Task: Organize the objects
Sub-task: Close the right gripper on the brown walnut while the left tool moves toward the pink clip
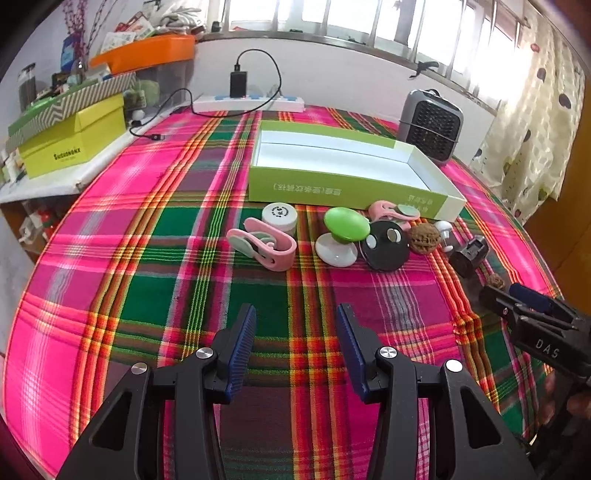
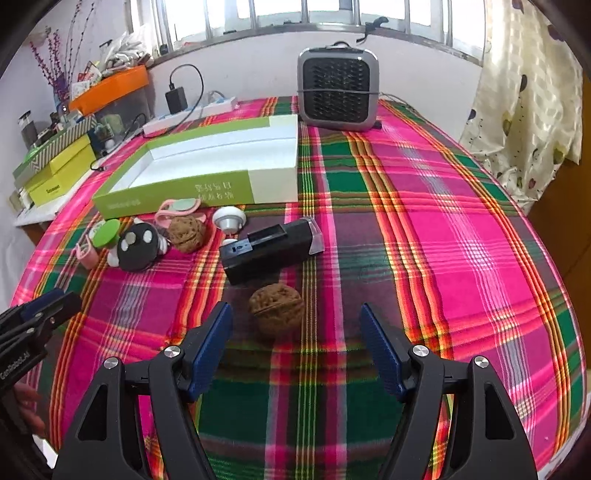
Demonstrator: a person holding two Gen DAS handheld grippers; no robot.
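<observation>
Between the spread fingers of the right gripper (image 2: 295, 347) a walnut (image 2: 276, 309) sits on the plaid tablecloth (image 2: 443, 236), touched by neither pad. Just beyond it lies a black rectangular device (image 2: 269, 249), then a second walnut (image 2: 187, 233), a black disc (image 2: 138, 246) and the empty green-sided box (image 2: 177, 192). Further left, the left gripper (image 1: 295, 350) hangs open over bare cloth, holding nothing.

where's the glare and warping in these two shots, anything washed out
Left wrist view: windows blown out white, tablecloth bowed by the fisheye, dark corners. Right wrist view: windows also overexposed, curtain bright, cloth edges curved; the near walnut between the open jaws stays fairly sharp with a soft shadow.
</observation>
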